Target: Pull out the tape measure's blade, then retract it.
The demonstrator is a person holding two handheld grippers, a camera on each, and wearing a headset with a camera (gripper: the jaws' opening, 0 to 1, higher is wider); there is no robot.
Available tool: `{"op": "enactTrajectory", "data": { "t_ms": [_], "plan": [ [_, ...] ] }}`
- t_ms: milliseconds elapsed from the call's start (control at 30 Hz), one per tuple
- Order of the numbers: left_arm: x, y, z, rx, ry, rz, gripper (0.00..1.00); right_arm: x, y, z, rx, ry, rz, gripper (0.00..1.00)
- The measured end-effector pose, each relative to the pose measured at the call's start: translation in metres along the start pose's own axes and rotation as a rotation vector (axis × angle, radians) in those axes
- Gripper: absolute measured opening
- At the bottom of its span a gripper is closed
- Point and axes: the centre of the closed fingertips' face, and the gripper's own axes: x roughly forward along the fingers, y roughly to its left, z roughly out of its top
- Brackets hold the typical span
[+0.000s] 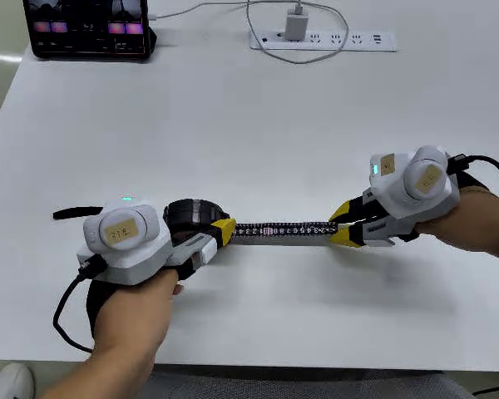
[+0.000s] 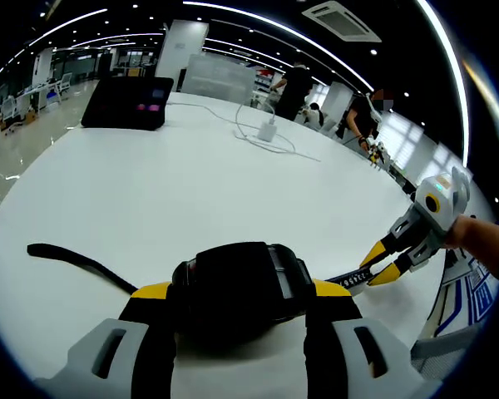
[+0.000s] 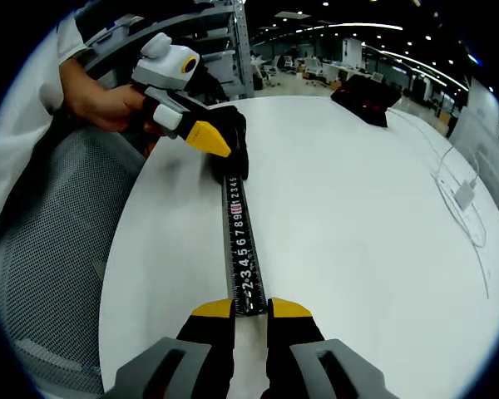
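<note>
Head view: my left hand-held gripper (image 1: 213,229) clamps the tape case (image 1: 191,213) on the counter (image 1: 258,133) | right hand-held gripper (image 1: 346,224) pinches the blade (image 1: 283,229) tip, part drawn out | risk: I judge a weak pinch would let the spring whip the blade back; case could twist free

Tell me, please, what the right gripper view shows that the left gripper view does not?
Right gripper view: the white numerals along the black steel blade are readable, and a grey mesh chair sits beside the white table. Left gripper view: the tape measure's black wrist strap lies on the table, with people standing far behind. Shared: the black round tape measure case gripped by the left gripper, the blade pulled out to the right gripper, and the dark tablet.
</note>
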Motion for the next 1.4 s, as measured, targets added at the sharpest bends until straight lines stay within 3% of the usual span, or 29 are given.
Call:
{"op": "enactTrajectory", "data": {
  "t_ms": [1400],
  "plan": [
    [-0.001, 0.001, 0.001, -0.030, -0.004, -0.015, 0.58, 0.034, 0.002, 0.042, -0.008, -0.066, 0.034, 0.11]
  ]
}}
